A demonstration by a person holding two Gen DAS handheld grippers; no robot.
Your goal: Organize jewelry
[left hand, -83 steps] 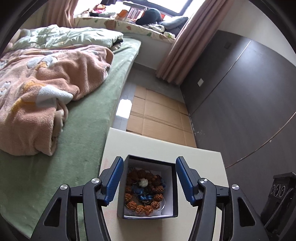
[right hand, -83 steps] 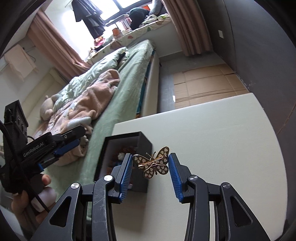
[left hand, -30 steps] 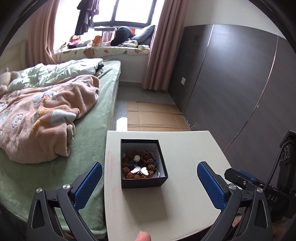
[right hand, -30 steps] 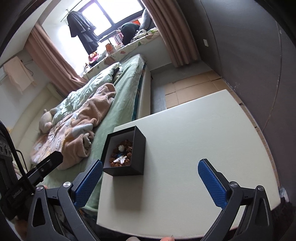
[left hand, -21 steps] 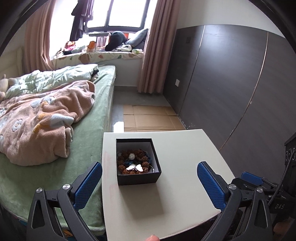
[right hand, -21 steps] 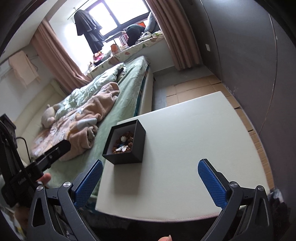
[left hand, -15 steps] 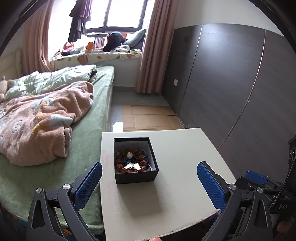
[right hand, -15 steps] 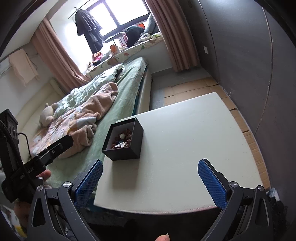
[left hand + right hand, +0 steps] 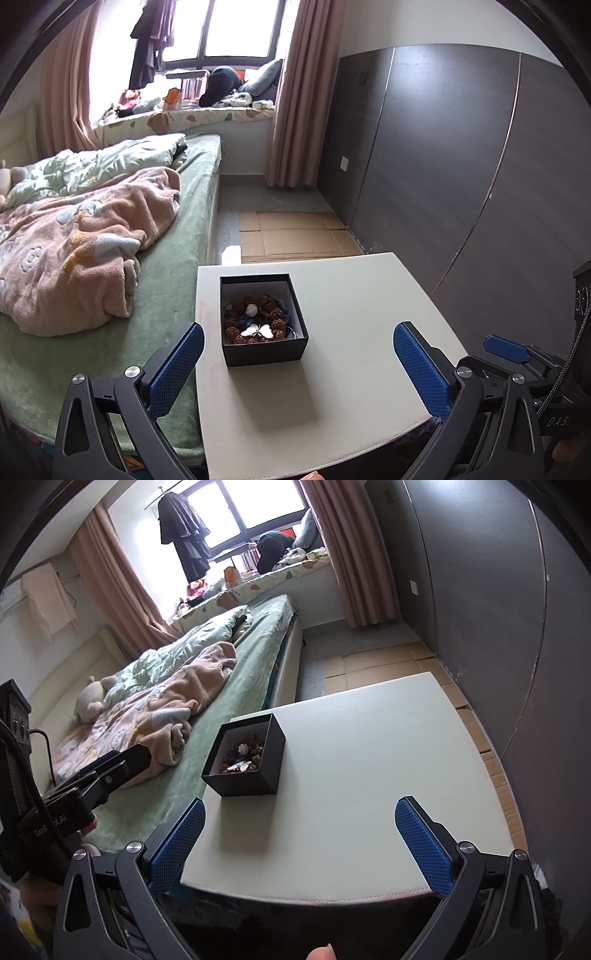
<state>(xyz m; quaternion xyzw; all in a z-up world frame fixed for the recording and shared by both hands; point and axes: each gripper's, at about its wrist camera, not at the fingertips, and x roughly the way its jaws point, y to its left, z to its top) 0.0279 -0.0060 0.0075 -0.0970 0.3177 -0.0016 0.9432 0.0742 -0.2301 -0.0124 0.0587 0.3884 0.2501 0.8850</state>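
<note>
1. I am holding my left gripper (image 9: 295,365) spread wide and carrying nothing, over the near edge of the white table (image 9: 354,391), short of the black jewelry box (image 9: 263,320)
2. I am holding my right gripper (image 9: 300,843) equally wide and bare, nearer me than the box and to its right
3. A butterfly brooch (image 9: 259,331) is lying in the box on brown beads (image 9: 258,304), beside the bed (image 9: 173,266)

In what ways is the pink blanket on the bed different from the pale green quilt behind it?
The pink blanket is fleecy and carries flower and cloud shapes; the pale green quilt looks smoother, with a faint leaf-like print. The pink blanket lies nearer the table, its edge close to the bed's side; the green quilt lies farther back, toward the window. Both are crumpled, not folded, on the green bed sheet.
</note>
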